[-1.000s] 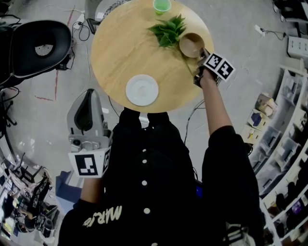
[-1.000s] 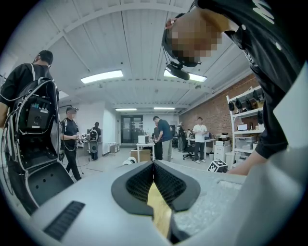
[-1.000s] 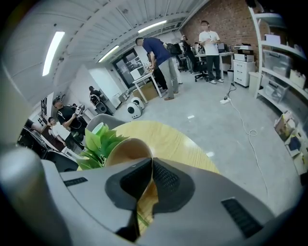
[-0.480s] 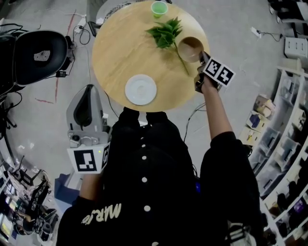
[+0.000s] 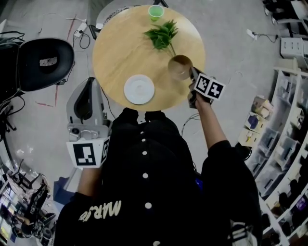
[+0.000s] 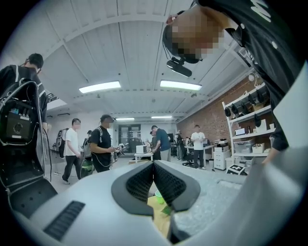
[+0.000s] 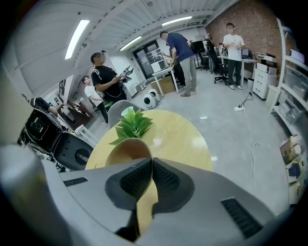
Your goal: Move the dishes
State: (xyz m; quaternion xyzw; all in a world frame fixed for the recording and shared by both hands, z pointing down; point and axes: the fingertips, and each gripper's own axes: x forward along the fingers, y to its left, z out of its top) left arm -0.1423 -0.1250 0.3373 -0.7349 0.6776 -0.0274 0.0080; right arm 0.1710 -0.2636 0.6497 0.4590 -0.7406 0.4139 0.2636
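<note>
Over the round worktop (image 5: 120, 53), around 4 o'clock, the fingers of the right gripper (image 5: 191, 74) are pinching the wooden bowl (image 5: 179, 66) by its thin rim, so it's probably risking pivoting and slipping out, while the left gripper (image 5: 89, 84) is hanging off to the side with fingers pressed together, empty.

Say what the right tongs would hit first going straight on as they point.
Holding the wooden bowl, the right tongs aim down at the table; the green leaves beyond the bowl look first in line, though the tabletop may come sooner.

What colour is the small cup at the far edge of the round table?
The cup is bright green, clearest in the head view.
</note>
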